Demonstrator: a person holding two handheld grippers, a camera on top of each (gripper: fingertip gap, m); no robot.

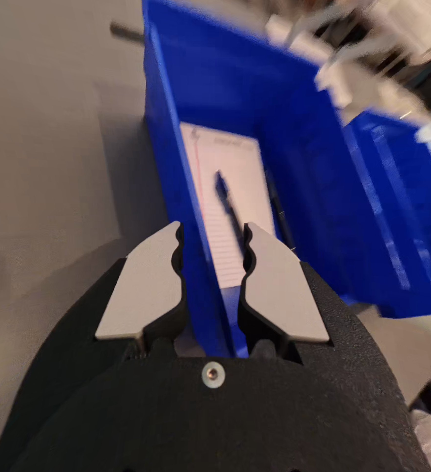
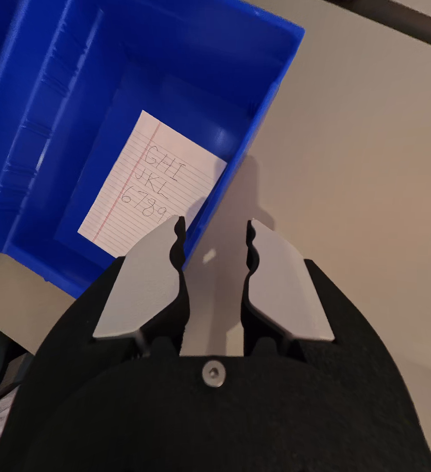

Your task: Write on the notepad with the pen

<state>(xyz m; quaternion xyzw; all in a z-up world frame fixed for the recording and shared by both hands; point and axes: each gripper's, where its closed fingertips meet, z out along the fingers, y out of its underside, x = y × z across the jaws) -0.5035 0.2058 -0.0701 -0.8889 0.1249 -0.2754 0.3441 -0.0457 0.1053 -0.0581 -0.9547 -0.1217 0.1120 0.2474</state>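
Left gripper (image 1: 213, 227): fingers parted a moderate gap, holding nothing, straddling the near wall of the blue bin (image 1: 234, 76).
Right gripper (image 2: 215, 221): fingers parted, empty, over the table (image 2: 349, 153) just outside the bin's wall.
Pen (image 1: 228, 204): inside the bin, lying on the notepad (image 1: 245, 166), straight ahead of the left fingers; its long axis runs away from them, so a crosswise pinch should suit.
Nearer gripper: left, by my reading.
Notepad: flat on the bin floor, already bearing handwriting.
Motion blur: left view's far side unreadable.
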